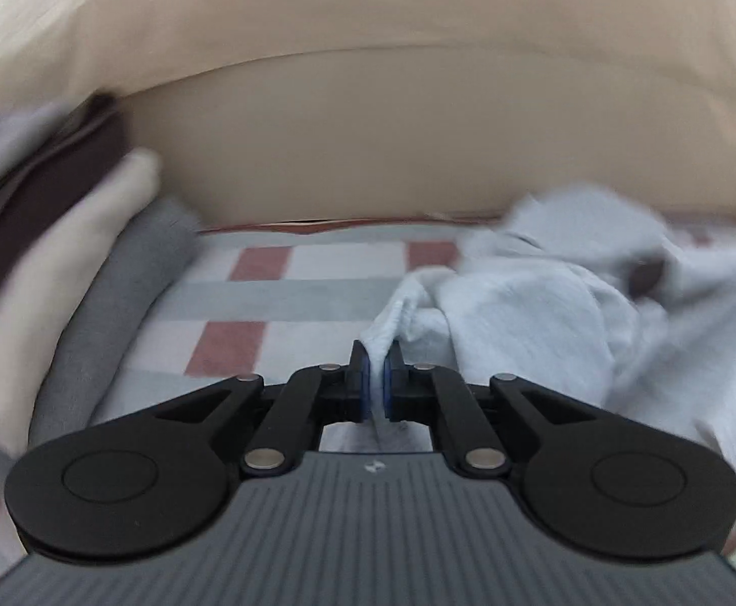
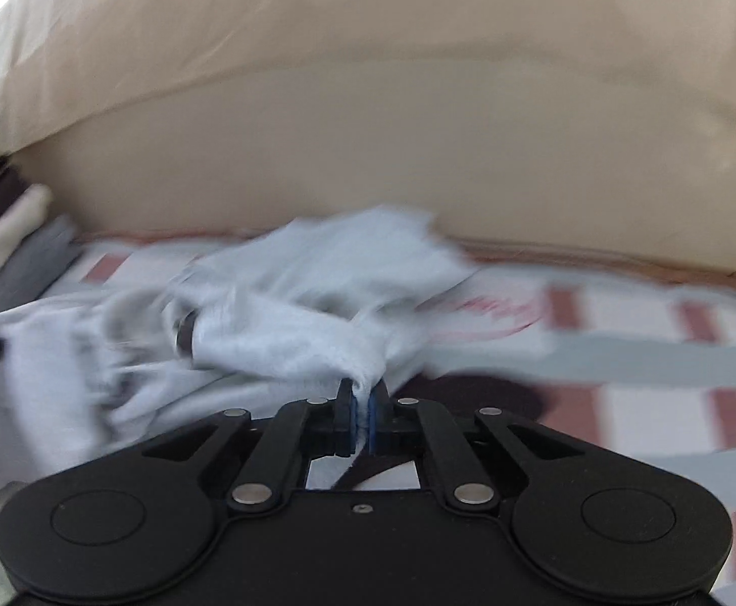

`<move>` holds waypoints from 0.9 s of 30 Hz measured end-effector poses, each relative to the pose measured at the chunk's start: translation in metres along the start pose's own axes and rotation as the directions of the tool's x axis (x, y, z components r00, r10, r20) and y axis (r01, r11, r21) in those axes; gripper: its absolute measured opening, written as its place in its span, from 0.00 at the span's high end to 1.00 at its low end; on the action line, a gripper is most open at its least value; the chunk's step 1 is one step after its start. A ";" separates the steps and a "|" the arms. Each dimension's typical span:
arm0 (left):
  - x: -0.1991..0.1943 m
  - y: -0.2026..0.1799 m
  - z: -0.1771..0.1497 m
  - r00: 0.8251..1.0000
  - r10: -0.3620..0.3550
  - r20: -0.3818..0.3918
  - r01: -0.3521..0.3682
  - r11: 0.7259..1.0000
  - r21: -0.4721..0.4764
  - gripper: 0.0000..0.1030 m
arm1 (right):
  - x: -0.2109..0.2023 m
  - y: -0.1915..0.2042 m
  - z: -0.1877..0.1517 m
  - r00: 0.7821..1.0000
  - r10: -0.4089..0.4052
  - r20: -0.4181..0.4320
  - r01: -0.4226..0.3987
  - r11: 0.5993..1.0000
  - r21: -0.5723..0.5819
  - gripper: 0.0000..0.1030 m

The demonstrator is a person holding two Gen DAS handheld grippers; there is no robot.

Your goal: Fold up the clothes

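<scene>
The pale grey-blue garment (image 1: 544, 293) lies crumpled on the checked bedsheet (image 1: 266, 298), in front of the beige headboard cushion (image 1: 418, 141) at the far side, and both grippers have hold of it. The left gripper (image 1: 377, 379) has its blue pads pressed together on a thin edge of the cloth at the garment's near-left corner; the right gripper (image 2: 362, 416) pinches a bunched ridge of the same garment (image 2: 277, 293) at its near-right side. Each grip looks shallow, with only a narrow strip of fabric between the pads, so the likeliest trouble is that the cloth slides out of one pinch as it takes the garment's weight, leaving it dangling from a single corner. The bulk between the two grips is twisted and heaped, with a dark band (image 2: 186, 336) showing in the folds, so spreading the hands may tighten the tangle instead of opening it flat. The stack of folded clothes (image 1: 64, 232) sits close on the left, and a swinging hem could drag across it and topple it.
</scene>
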State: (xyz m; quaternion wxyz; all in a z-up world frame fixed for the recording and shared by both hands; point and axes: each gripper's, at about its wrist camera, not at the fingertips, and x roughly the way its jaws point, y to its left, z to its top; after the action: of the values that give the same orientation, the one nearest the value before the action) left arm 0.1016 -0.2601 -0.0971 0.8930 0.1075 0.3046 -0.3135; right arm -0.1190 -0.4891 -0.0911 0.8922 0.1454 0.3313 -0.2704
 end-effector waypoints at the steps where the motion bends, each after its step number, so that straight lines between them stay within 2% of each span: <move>1: 0.001 0.010 0.002 1.000 0.012 -0.001 -0.012 0.999 -0.044 0.95 | -0.009 -0.007 0.006 0.999 -0.025 0.022 0.025 1.000 0.010 0.96; 4: 0.003 0.036 0.006 0.997 0.072 0.013 -0.070 0.989 -0.129 0.95 | -0.034 -0.029 0.022 0.992 -0.095 0.087 0.092 0.995 0.039 0.96; 6: 0.001 0.052 0.009 0.995 0.095 0.035 -0.087 0.979 -0.183 0.96 | -0.049 -0.037 0.031 0.978 -0.163 0.131 0.164 0.986 0.004 0.96; 9: -0.003 0.068 0.014 0.989 0.129 0.076 -0.109 0.968 -0.227 0.96 | -0.065 -0.056 0.040 0.967 -0.203 0.155 0.202 0.979 0.020 0.96; 14: -0.002 0.075 0.016 0.968 0.213 0.130 -0.180 0.957 -0.229 0.96 | -0.066 -0.083 0.042 0.946 -0.281 0.160 0.278 0.960 0.041 0.96; 17: -0.001 0.074 0.015 0.958 0.250 0.142 -0.216 0.952 -0.217 0.96 | -0.044 -0.100 0.040 0.942 -0.304 0.145 0.297 0.953 0.063 0.96; 19: 0.008 0.075 0.015 0.963 0.252 0.091 -0.231 0.953 -0.196 0.96 | -0.024 -0.106 0.043 0.928 -0.341 0.150 0.339 0.940 0.037 0.96; 21: 0.018 0.075 0.014 0.966 0.255 0.040 -0.244 0.954 -0.175 0.94 | 0.000 -0.113 0.045 0.901 -0.413 0.129 0.417 0.909 0.000 0.91; 22: 0.025 0.077 0.012 0.968 0.251 0.005 -0.246 0.954 -0.173 0.93 | 0.018 -0.117 0.047 0.892 -0.445 0.079 0.448 0.894 -0.025 0.88; 23: 0.034 0.082 0.009 0.971 0.236 -0.048 -0.241 0.952 -0.188 0.93 | 0.028 -0.119 0.048 0.892 -0.451 0.036 0.452 0.892 -0.007 0.83; 25: 0.050 0.094 0.001 0.971 0.194 -0.143 -0.223 0.946 -0.234 0.93 | 0.047 -0.125 0.049 0.889 -0.455 -0.050 0.457 0.889 0.036 0.80; 27: 0.058 0.112 -0.005 0.976 0.122 -0.180 -0.179 0.921 -0.346 0.93 | 0.041 -0.120 0.043 0.936 -0.348 -0.043 0.351 0.927 0.129 0.71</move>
State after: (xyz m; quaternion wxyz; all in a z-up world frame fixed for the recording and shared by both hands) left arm 0.2052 -0.1991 -0.1362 0.8926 -0.0108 0.4160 -0.1734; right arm -0.1402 -0.6217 -0.0966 0.8147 0.1464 0.3413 -0.4453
